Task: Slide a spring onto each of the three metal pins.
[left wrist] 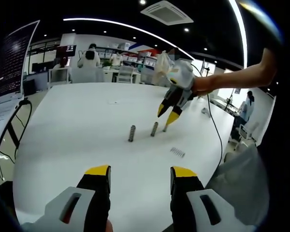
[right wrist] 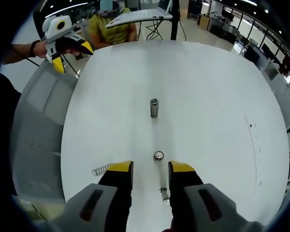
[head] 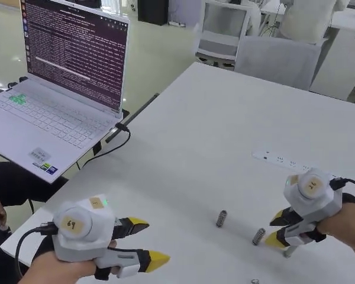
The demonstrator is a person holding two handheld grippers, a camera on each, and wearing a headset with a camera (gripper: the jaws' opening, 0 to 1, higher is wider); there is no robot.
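Two metal pins stand on the white table, each with a spring on it: one [head: 221, 218] [right wrist: 154, 107] further left, the other [head: 258, 236] [right wrist: 158, 155] just off my right gripper's tips. A third, bare pin [right wrist: 163, 192] stands upright between the open jaws of my right gripper [head: 275, 228] [right wrist: 151, 167], close to its right jaw. A loose spring [right wrist: 102, 169] [left wrist: 177, 152] lies flat on the table beside that gripper. My left gripper [head: 149, 241] [left wrist: 140, 171] is held open and holds nothing near the table's front left, well away from the pins.
An open laptop [head: 65, 77] sits at the left with a cable [head: 115, 145] running off it. A white power strip [head: 284, 161] lies at the right behind the pins. Chairs [head: 278, 56] stand beyond the table's far edge.
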